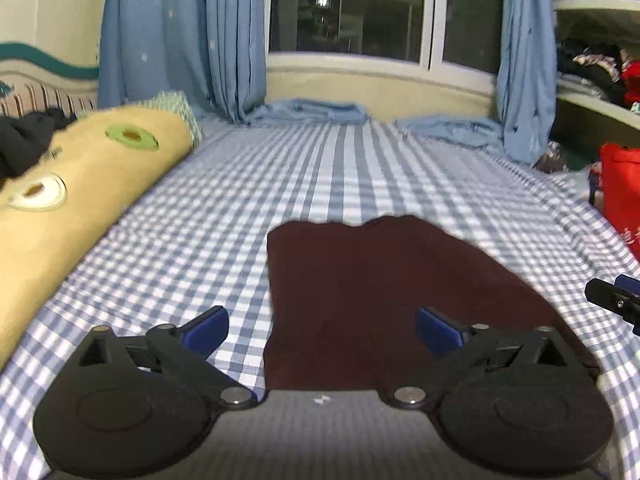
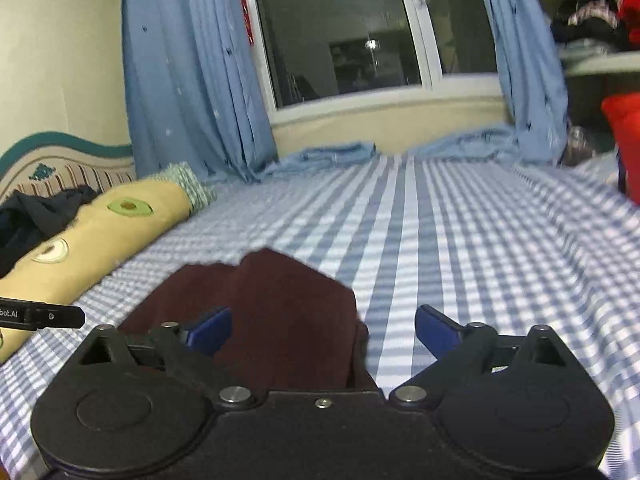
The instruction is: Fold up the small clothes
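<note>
A dark maroon garment (image 1: 372,292) lies flat on the blue-and-white checked bedsheet (image 1: 280,184). My left gripper (image 1: 322,330) is open and empty, hovering over the garment's near left edge. In the right wrist view the same garment (image 2: 272,304) lies ahead and left, its far edge slightly raised. My right gripper (image 2: 323,330) is open and empty, above the garment's near right edge. The right gripper's finger (image 1: 614,300) shows at the right edge of the left wrist view, and the left gripper's finger (image 2: 44,317) shows at the left of the right wrist view.
A long yellow avocado-print pillow (image 1: 80,192) lies along the bed's left side, with dark clothes (image 1: 24,140) behind it. Blue curtains (image 1: 180,40) and a window stand at the bed's far end. A red bag (image 1: 622,196) sits at the right edge.
</note>
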The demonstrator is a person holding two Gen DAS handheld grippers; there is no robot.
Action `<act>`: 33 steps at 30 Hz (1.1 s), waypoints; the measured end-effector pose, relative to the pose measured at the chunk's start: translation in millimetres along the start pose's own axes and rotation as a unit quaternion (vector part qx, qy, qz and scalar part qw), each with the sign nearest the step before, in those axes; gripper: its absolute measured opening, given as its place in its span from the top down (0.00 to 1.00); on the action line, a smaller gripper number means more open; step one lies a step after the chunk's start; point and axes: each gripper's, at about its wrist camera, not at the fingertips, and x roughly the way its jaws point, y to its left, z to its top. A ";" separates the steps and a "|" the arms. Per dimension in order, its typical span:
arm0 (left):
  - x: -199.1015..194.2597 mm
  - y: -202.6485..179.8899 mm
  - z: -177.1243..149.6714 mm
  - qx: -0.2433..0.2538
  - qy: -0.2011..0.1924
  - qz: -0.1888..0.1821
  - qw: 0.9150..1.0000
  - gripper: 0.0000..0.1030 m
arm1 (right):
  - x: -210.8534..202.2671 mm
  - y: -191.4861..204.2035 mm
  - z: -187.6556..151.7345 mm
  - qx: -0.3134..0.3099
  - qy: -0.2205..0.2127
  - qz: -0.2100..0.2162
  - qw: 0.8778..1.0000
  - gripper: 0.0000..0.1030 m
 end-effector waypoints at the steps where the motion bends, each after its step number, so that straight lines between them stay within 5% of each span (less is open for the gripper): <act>1: -11.4 -2.5 0.0 0.001 -0.010 0.001 1.000 0.01 | -9.0 2.2 1.6 -0.003 -0.010 -0.001 1.000 0.01; 19: -167.3 -18.2 -36.7 0.003 -0.115 0.005 0.993 0.01 | -161.4 48.5 -9.2 -0.031 -0.122 0.004 0.992 0.01; 33: -214.3 1.3 -94.4 -0.020 -0.127 0.023 0.991 0.01 | -224.5 71.9 -47.7 -0.044 -0.140 -0.009 0.989 0.00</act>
